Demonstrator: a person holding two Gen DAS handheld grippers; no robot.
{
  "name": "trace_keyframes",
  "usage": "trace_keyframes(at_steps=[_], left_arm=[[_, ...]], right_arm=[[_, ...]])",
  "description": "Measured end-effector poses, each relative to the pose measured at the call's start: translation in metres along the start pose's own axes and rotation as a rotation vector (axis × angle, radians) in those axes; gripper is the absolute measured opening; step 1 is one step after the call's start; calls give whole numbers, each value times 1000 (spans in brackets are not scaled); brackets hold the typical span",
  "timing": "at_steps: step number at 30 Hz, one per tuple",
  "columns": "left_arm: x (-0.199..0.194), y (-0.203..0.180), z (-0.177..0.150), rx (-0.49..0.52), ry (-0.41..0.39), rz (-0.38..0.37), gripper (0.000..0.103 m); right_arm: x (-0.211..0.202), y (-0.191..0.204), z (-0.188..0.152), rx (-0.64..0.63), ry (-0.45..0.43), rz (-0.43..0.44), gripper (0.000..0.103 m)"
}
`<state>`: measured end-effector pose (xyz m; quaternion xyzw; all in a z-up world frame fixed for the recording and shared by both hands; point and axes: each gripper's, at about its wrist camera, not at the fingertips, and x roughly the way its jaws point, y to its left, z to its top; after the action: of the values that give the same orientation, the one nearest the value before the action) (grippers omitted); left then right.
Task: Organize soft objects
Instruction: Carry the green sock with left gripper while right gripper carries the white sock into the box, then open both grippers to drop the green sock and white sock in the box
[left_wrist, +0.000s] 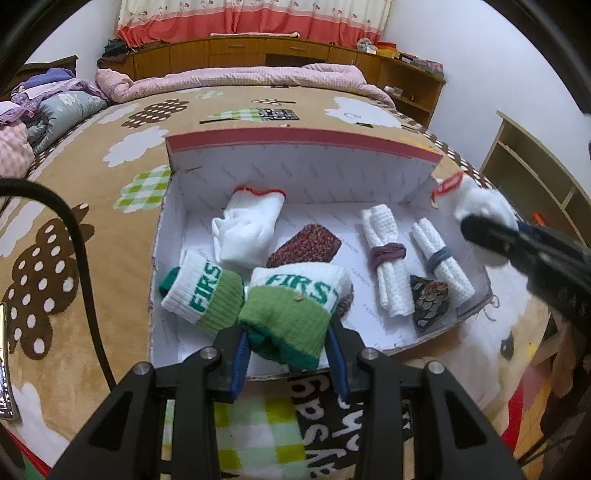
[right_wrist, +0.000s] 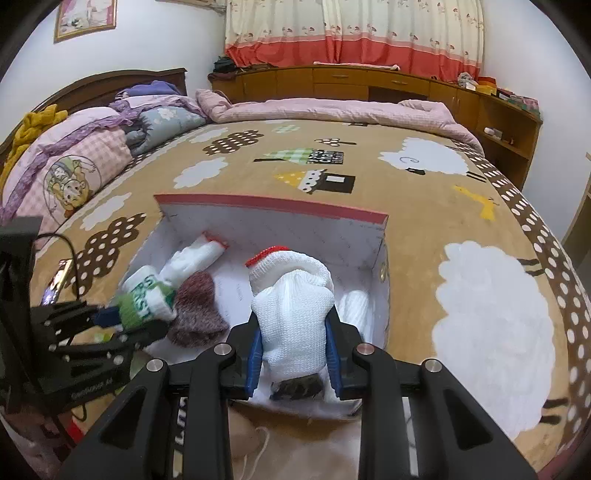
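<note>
A white cardboard box (left_wrist: 303, 142) with a red rim lies open on the bed. My left gripper (left_wrist: 286, 341) is shut on a green and white "FIRST" sock roll (left_wrist: 291, 314) over the box's near edge; a matching roll (left_wrist: 203, 291) lies beside it. My right gripper (right_wrist: 293, 345) is shut on a white glove with a red cuff (right_wrist: 291, 299), held over the box's right part (right_wrist: 382, 258). In the box lie another white glove (left_wrist: 247, 225), a maroon knit piece (left_wrist: 304, 245), two tied white cloth rolls (left_wrist: 386, 258) and a dark patterned pouch (left_wrist: 428, 301).
The brown patterned blanket (right_wrist: 369, 158) covers the bed around the box. Folded quilts and pillows (right_wrist: 92, 147) are piled at the left. A pink duvet (right_wrist: 332, 109) lies along the far edge, with wooden cabinets (right_wrist: 369, 79) behind. A phone (right_wrist: 59, 280) lies left of the box.
</note>
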<state>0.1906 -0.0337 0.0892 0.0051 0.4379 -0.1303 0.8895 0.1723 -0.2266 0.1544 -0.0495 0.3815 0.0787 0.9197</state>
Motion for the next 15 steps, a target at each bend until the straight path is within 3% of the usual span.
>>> trace_keyframes(at_steps=[15], left_arm=[[17,3,-5,-7,24,-10,39]], right_arm=[[58,-17,6,23,65,-22,29]])
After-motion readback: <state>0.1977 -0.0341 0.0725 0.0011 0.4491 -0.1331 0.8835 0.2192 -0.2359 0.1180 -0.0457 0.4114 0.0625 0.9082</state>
